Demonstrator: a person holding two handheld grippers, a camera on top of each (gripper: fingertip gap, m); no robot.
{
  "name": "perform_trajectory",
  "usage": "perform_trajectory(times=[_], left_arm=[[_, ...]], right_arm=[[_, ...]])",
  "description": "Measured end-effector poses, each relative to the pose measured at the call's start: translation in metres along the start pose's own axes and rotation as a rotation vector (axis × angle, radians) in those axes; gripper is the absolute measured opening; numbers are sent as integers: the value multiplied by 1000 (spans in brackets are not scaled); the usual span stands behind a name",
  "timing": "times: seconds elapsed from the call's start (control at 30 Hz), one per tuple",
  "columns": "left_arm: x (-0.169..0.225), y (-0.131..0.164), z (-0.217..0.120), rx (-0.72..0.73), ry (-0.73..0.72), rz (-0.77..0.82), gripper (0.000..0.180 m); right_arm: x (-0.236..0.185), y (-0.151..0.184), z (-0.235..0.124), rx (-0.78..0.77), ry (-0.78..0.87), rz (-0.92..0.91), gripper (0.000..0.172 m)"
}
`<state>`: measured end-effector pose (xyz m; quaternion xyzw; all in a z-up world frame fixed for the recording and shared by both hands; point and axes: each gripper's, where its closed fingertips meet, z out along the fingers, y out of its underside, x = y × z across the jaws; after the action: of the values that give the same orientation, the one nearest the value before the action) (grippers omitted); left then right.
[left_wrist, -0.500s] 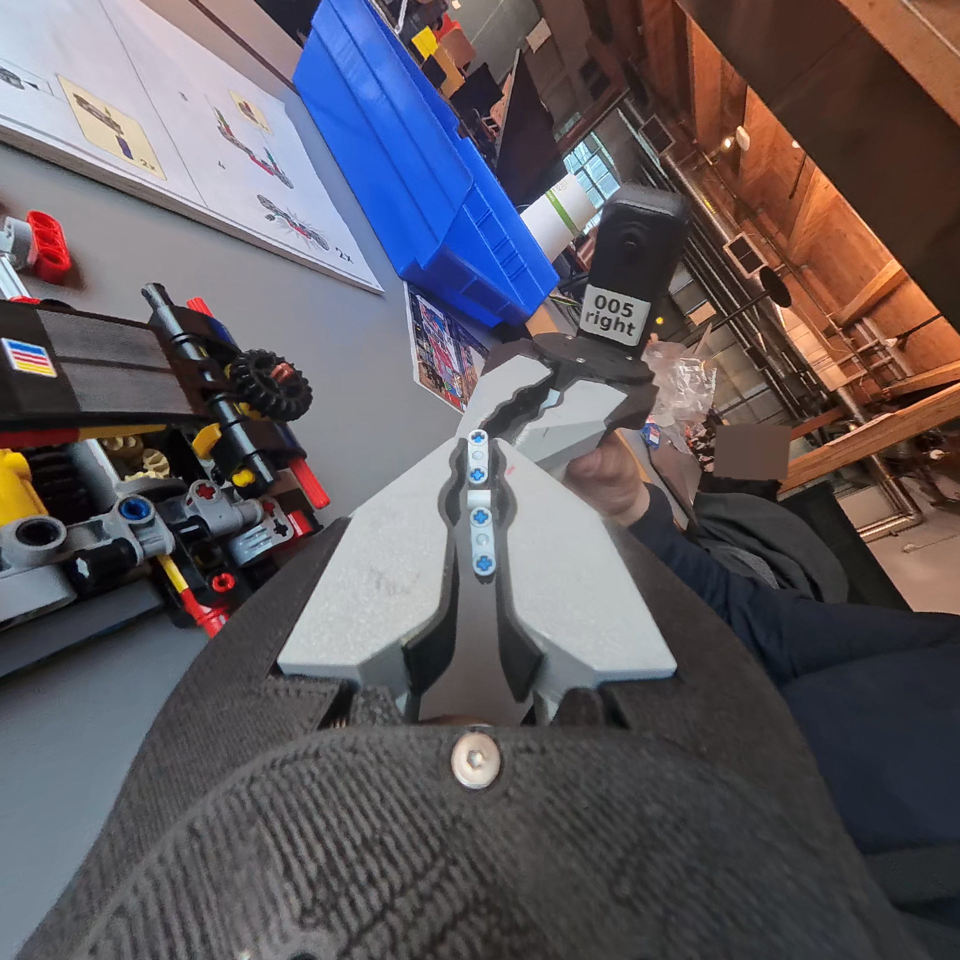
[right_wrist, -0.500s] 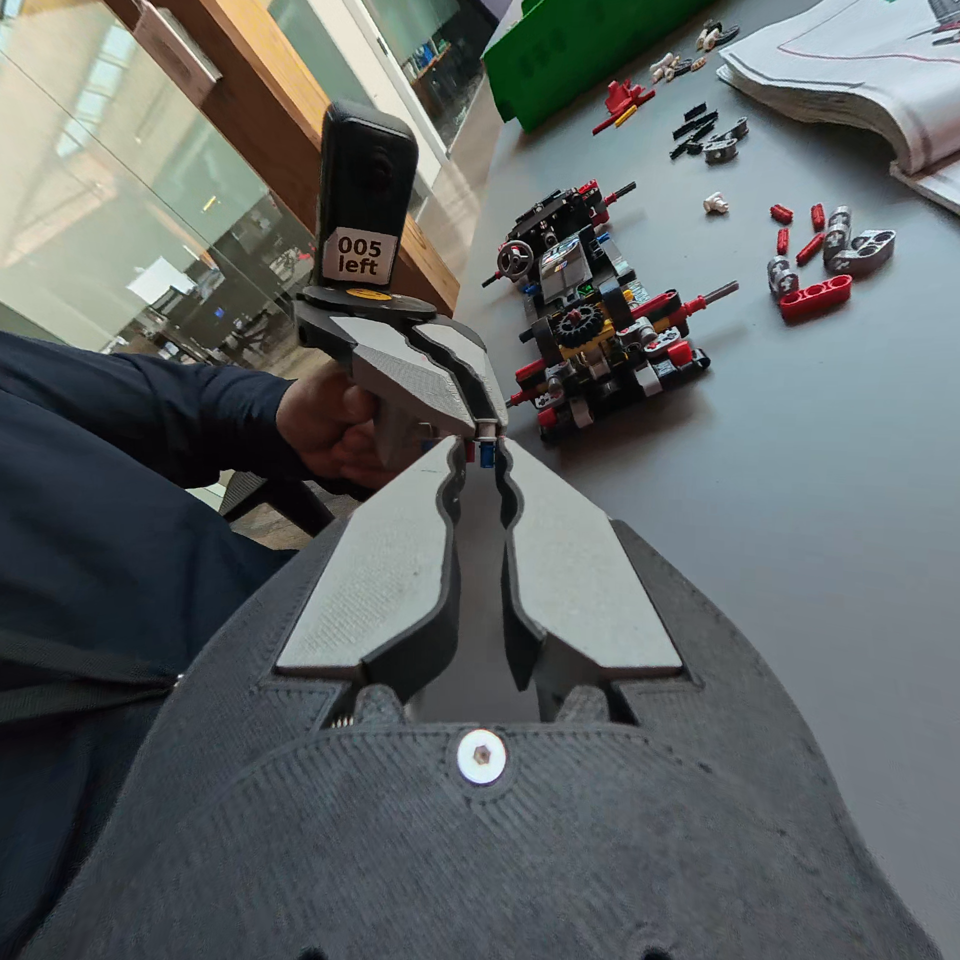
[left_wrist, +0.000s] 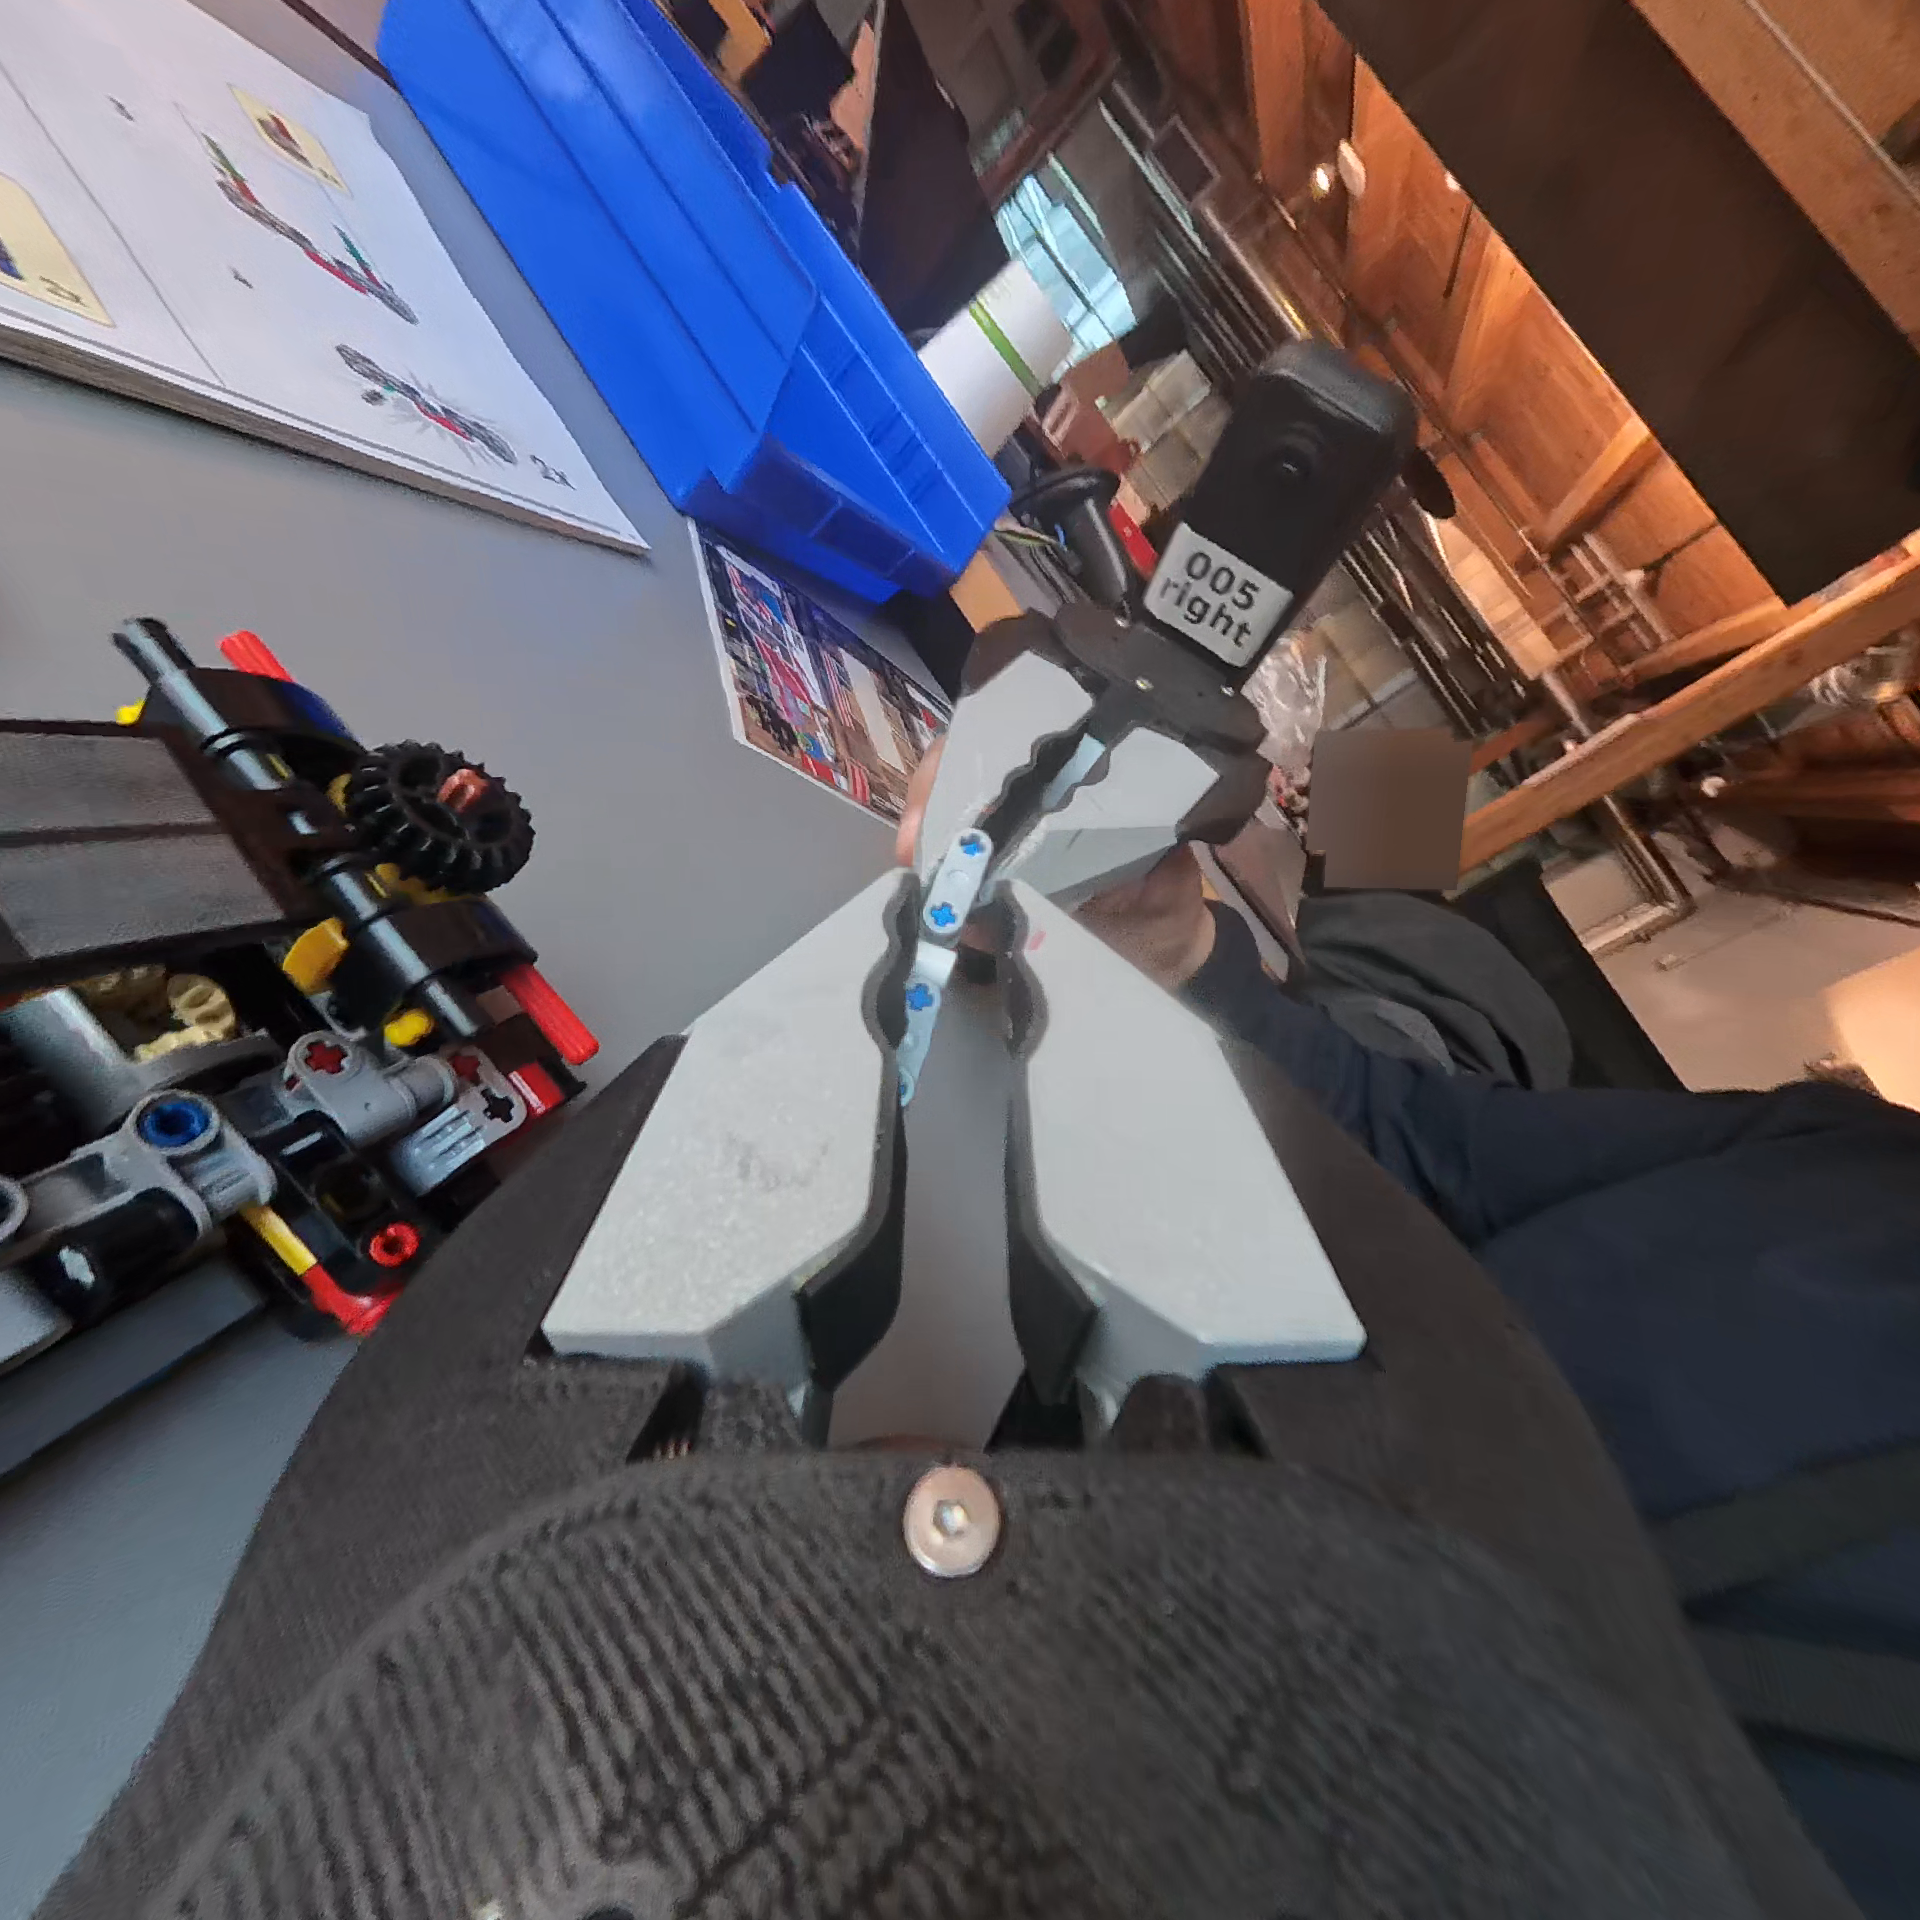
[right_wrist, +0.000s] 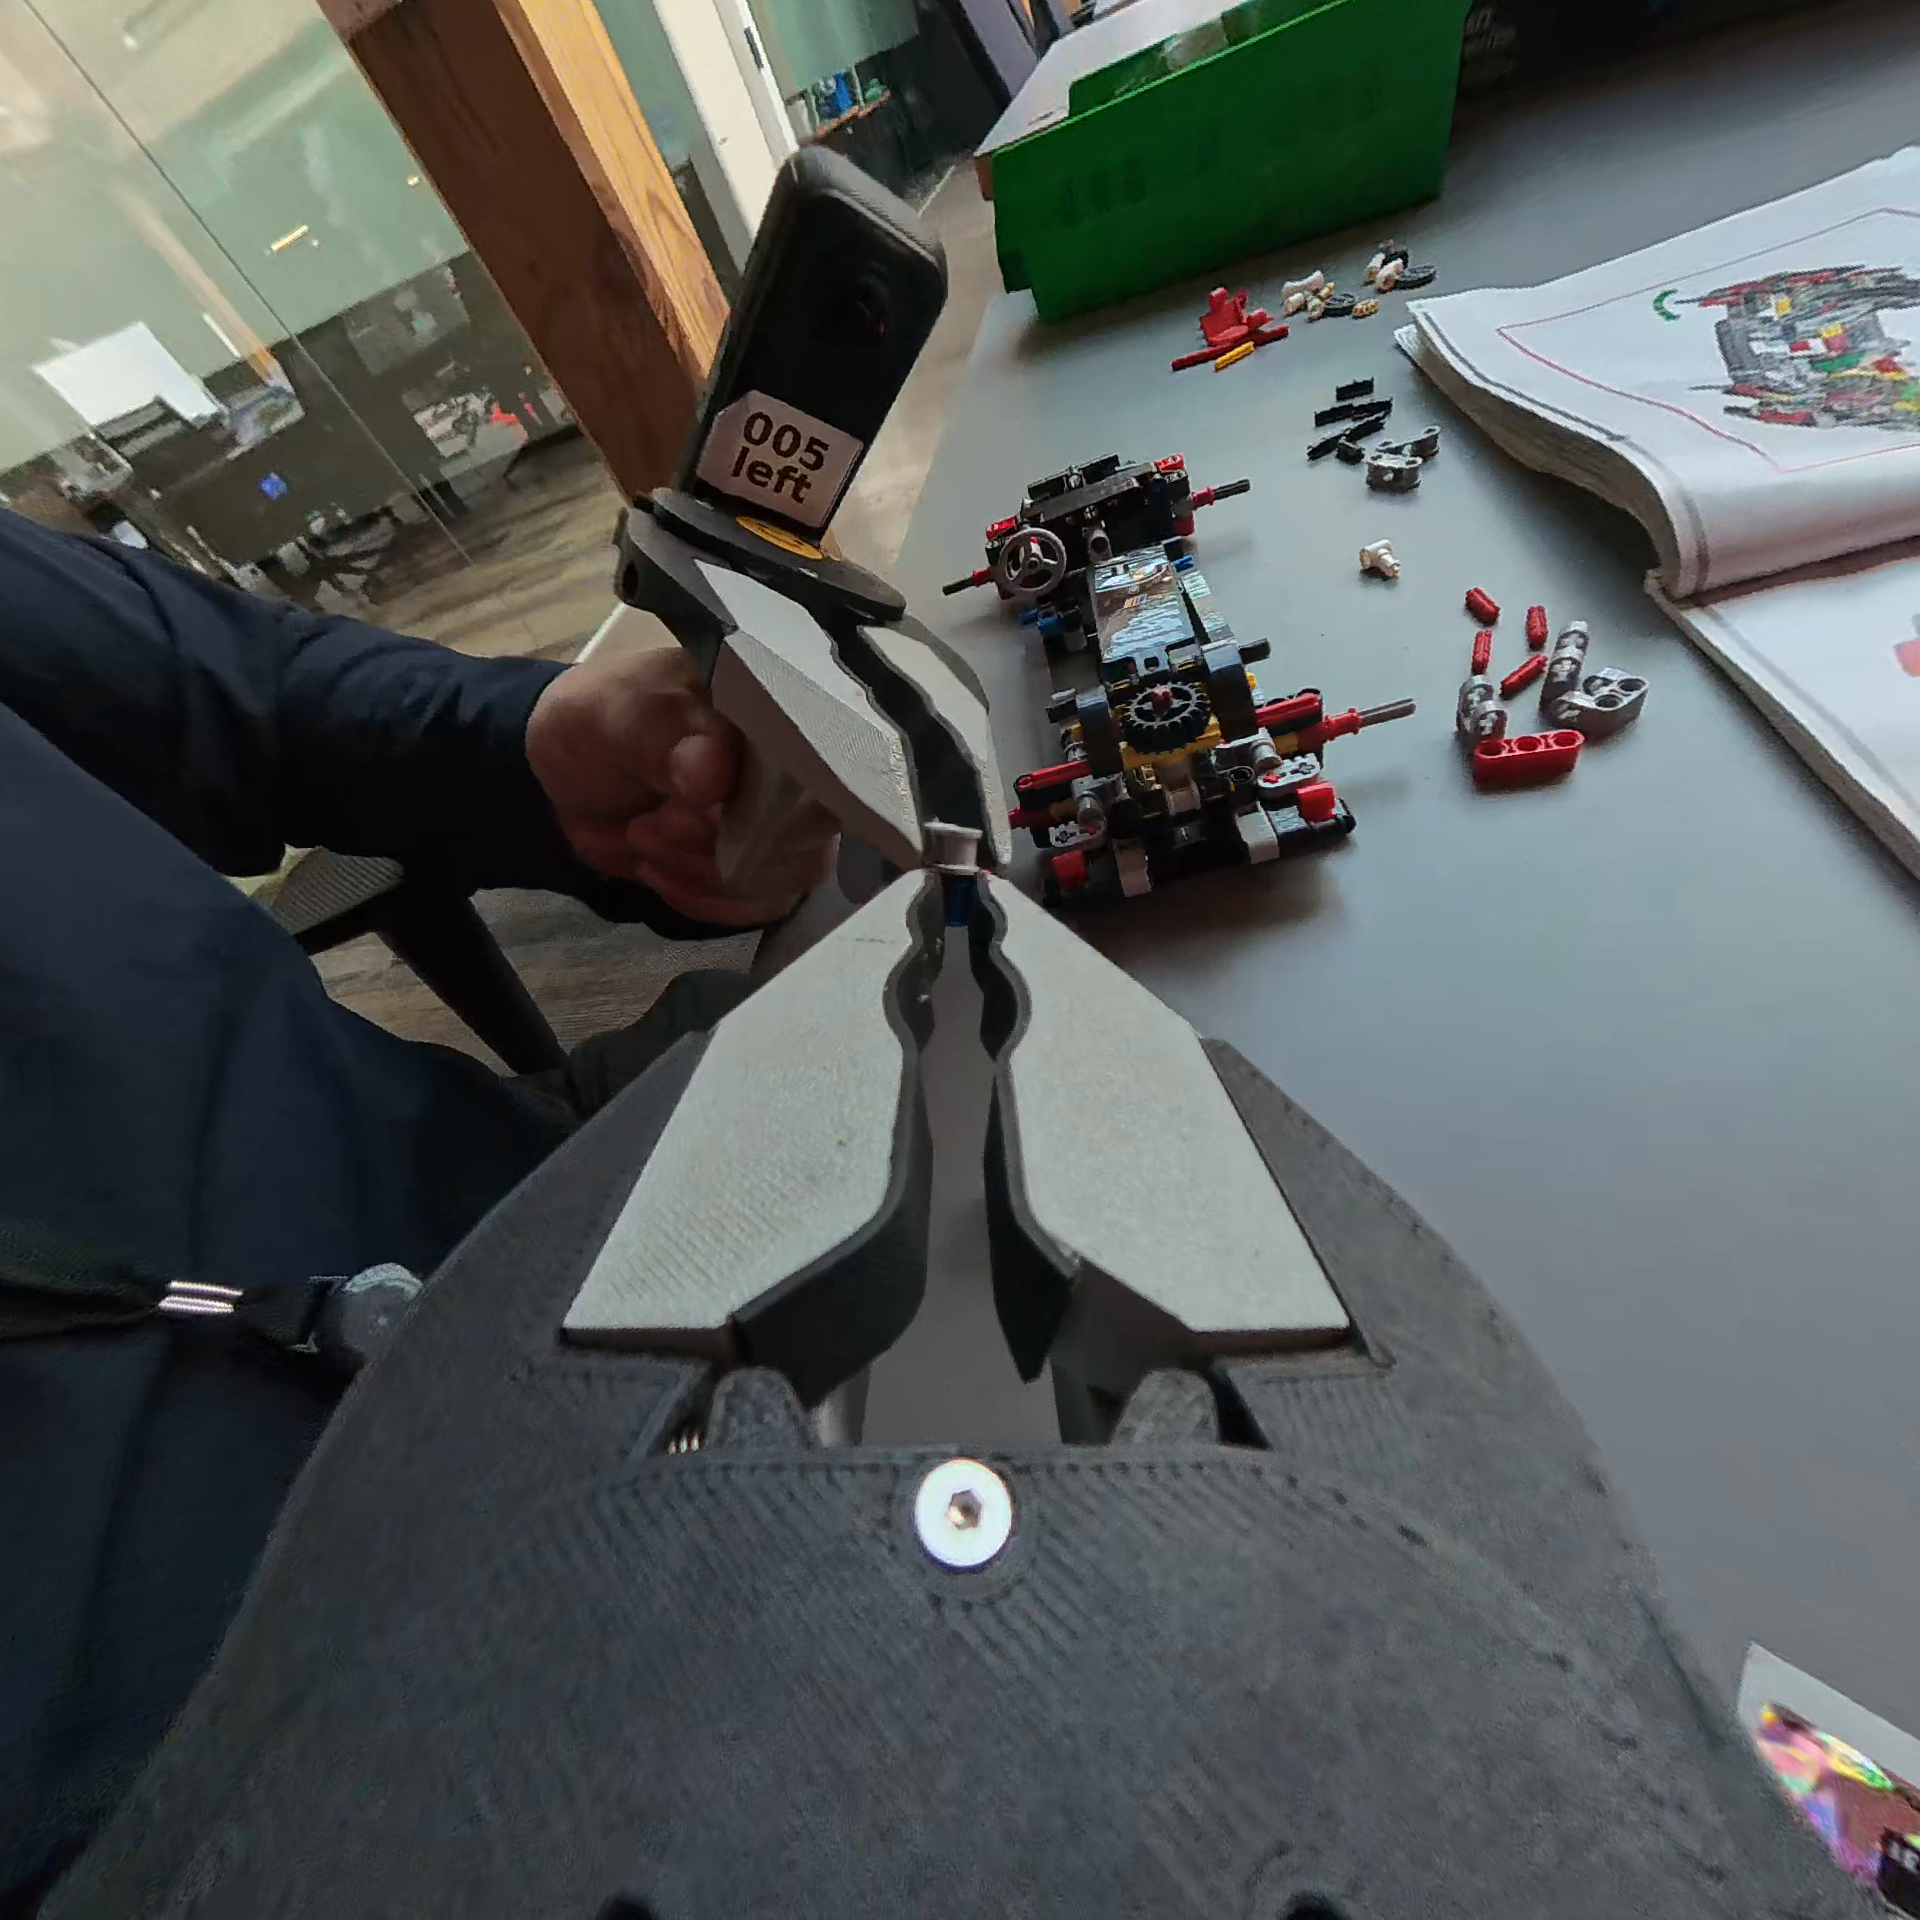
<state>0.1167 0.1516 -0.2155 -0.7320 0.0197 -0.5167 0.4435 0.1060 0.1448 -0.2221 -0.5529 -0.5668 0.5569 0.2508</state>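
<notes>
Both grippers are up off the grey table (right_wrist: 1455, 1195), tip to tip in front of me, over the near edge.

- Left gripper (left_wrist: 951, 920): jaws spread a little. The grey beam piece (left_wrist: 957, 883), a thin light link with blue pins (left_wrist: 941, 914), leans along the inner face of one finger. I see clear space between it and the other finger, so I read this side as not clamping.
- Right gripper (right_wrist: 954, 902): tips pressed nearly together. They seem to nip a blue pin on the underside of that same piece. The contact is small and partly hidden, so I hold that loosely.
- So the piece hangs in the air between the two tools, not on the table and not on the model.
- The car chassis model (right_wrist: 1153, 707) lies on the table beyond the tips, well apart from them. It is partly built, with a black gear, red axles and a steering wheel showing.
- Loose parts lie to the right of it: a red beam (right_wrist: 1527, 756), grey connectors, short red pins and black bits farther back.
- An open instruction book (right_wrist: 1714, 436) sits at the right and a green bin (right_wrist: 1226, 156) behind. The left view shows a blue bin (left_wrist: 675, 260) and a sticker sheet (left_wrist: 821, 686).
- Nothing lies between the tips and the chassis. My hand (right_wrist: 655, 779) on the left tool is just beside the meeting point.
</notes>
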Motion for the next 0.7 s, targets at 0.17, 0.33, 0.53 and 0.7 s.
perform_trajectory(times=[0.17, 0.33, 0.53, 0.7], left_arm=[[2, 5, 0, -87, 6, 76, 18], [8, 9, -4, -164, 36, 156, 11], [10, 9, -5, -167, -50, 322, 5], [11, 1, -3, -47, -30, 155, 4]], right_arm=[[-1, 0, 0, -21, 42, -59, 1], [-9, -2, -1, -31, 34, -110, 1], [-12, -2, -2, -49, 38, -140, 1], [-9, -7, -4, 7, 53, -96, 1]])
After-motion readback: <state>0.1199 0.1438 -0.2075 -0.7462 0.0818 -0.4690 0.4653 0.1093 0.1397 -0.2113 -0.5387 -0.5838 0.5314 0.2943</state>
